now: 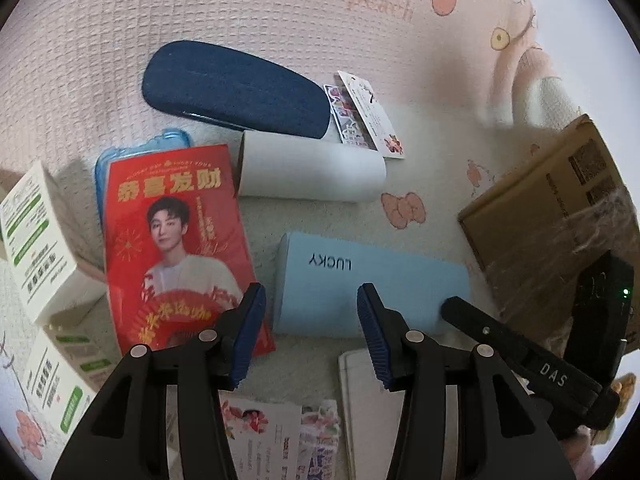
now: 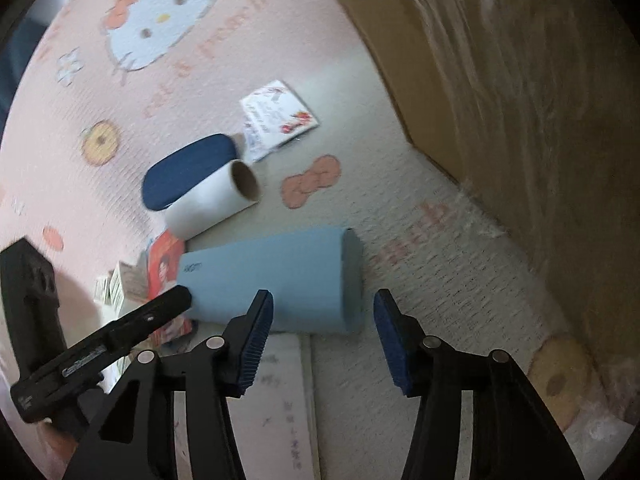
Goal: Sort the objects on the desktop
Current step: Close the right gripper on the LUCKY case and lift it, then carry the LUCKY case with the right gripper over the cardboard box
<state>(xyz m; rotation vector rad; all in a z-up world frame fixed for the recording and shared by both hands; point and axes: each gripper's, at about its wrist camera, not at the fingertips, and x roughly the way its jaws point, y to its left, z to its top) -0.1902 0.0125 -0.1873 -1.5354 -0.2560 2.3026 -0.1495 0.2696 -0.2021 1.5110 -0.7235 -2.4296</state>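
A light blue "LUCKY" case point(image 1: 360, 280) lies on the pink blanket, just ahead of my open, empty left gripper point(image 1: 310, 324). It also shows in the right wrist view point(image 2: 280, 276), just ahead of my open, empty right gripper point(image 2: 322, 328). Behind it lie a white paper roll point(image 1: 312, 170) point(image 2: 212, 204) and a dark blue glasses case point(image 1: 240, 88) point(image 2: 186, 170). A red card with a portrait point(image 1: 176, 248) lies to the left over a blue phone case point(image 1: 132, 156). The right gripper shows at the right of the left wrist view point(image 1: 520, 344).
A cardboard box point(image 1: 568, 208) point(image 2: 500, 80) stands to the right. White and green boxes point(image 1: 36, 232) sit at the left. Small cards point(image 1: 368, 116) point(image 2: 276, 116) lie behind the cases. A white notebook point(image 1: 368, 412) point(image 2: 276, 400) and printed papers point(image 1: 272, 432) lie under the grippers.
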